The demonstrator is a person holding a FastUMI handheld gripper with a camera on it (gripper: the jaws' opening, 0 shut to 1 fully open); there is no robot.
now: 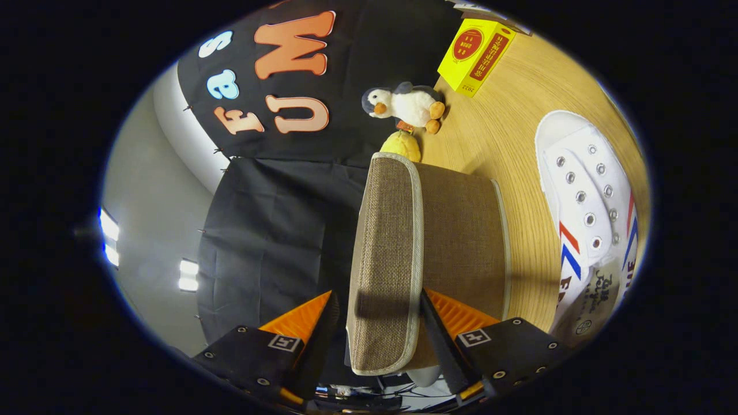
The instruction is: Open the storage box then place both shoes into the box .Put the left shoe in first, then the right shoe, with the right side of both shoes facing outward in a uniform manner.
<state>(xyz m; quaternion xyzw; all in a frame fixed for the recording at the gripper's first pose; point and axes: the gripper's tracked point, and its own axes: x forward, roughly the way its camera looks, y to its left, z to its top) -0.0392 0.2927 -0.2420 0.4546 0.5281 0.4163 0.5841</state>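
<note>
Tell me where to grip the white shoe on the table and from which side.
Grip the white shoe across its laced middle, one finger on each long side, coming from above. It lies upright on the wooden table, eyelets up, so its sides look open to a pinch. The gripper first has to let go of the brown fabric lid between its fingers.

My gripper [380,323] has its two fingers on either side of the brown woven-fabric storage box lid [385,259], which stands on the light wooden table [507,144]. Beyond the lid I see a small yellow plush [402,146], then a grey-and-white penguin plush [406,105], with a yellow cardboard carton [475,55] further back. A white canvas shoe [588,196] lies well apart from the lid on the table
</note>
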